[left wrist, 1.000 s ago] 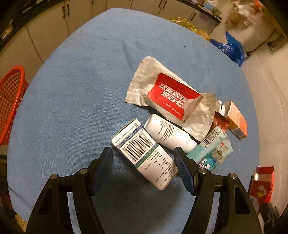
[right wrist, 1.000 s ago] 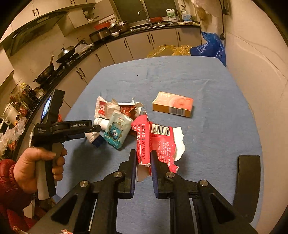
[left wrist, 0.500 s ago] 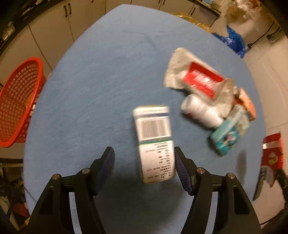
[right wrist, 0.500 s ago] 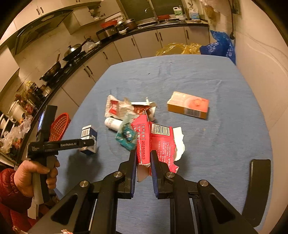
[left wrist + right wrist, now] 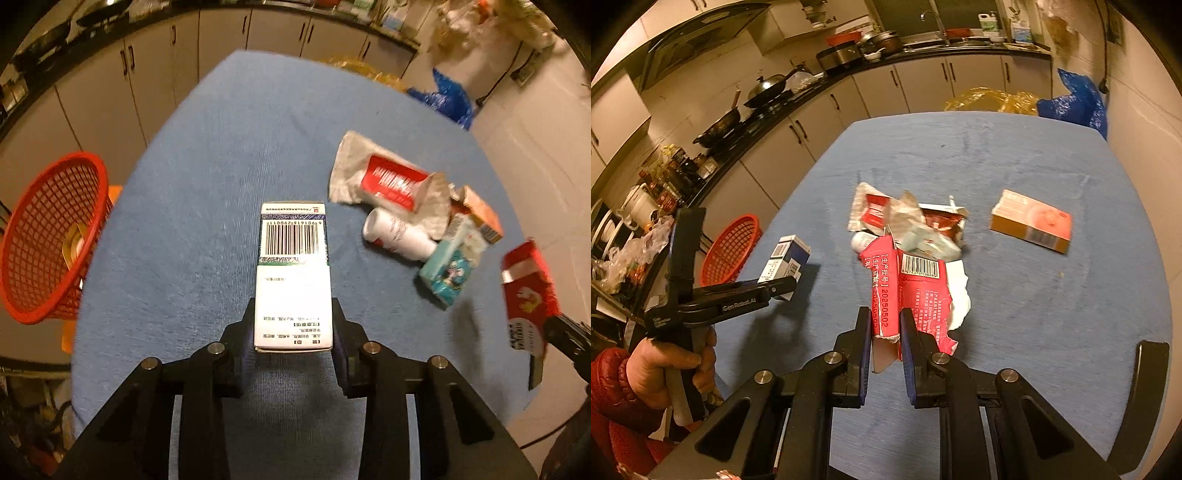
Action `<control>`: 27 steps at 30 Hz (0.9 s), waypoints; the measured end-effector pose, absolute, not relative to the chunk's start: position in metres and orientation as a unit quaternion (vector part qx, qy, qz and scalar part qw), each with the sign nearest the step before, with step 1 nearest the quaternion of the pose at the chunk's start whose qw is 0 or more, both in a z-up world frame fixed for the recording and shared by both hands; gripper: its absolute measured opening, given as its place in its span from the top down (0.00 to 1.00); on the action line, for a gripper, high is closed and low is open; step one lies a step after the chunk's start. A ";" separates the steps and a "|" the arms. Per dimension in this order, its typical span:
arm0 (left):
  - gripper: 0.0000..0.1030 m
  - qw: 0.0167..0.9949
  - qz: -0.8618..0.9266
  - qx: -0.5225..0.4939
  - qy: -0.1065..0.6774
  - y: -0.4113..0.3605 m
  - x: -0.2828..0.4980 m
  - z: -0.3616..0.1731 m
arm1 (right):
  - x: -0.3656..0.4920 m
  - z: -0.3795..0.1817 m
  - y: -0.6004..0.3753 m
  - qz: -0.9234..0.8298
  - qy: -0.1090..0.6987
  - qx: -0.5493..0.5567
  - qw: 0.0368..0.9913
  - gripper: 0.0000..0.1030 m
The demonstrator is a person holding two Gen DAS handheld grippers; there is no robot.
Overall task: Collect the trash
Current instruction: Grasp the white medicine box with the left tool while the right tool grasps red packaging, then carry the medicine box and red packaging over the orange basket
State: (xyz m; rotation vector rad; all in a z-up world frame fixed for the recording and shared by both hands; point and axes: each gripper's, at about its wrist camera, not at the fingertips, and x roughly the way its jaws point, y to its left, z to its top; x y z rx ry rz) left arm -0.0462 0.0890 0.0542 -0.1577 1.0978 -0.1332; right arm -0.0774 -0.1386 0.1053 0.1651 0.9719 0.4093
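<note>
Left hand-held gripper closing on the white box, pads against both long sides near the box's back end, barcode face up. Right hand-held gripper shut tight on the torn red wrapper, held above the table.

Probably the carry step now: both bits of trash up and ready to go to the red basket. Best to squeeze the box firmly, since only its back end sits between the pads and the long front could tip down. Keep it level, bring it right over the basket's open mouth, then let go. Same for the wrapper; floppy and torn, so could slip or snag.

More trash left on the table: silver and red packet, white bottle, teal pack, orange box, all in a little heap or near it.

Blue cloth over the table, soft and a bit fuzzy. Basket standing off the table's left edge, lower down. Kitchen all around: pale cupboards, dark counter with pans and pots, a blue bag and a yellow bag past the far end.
</note>
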 end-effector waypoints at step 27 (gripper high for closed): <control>0.68 0.894 -0.036 -0.033 0.445 0.118 -0.079 0.109 | -0.076 0.112 -0.064 0.264 0.449 0.053 0.852 0.84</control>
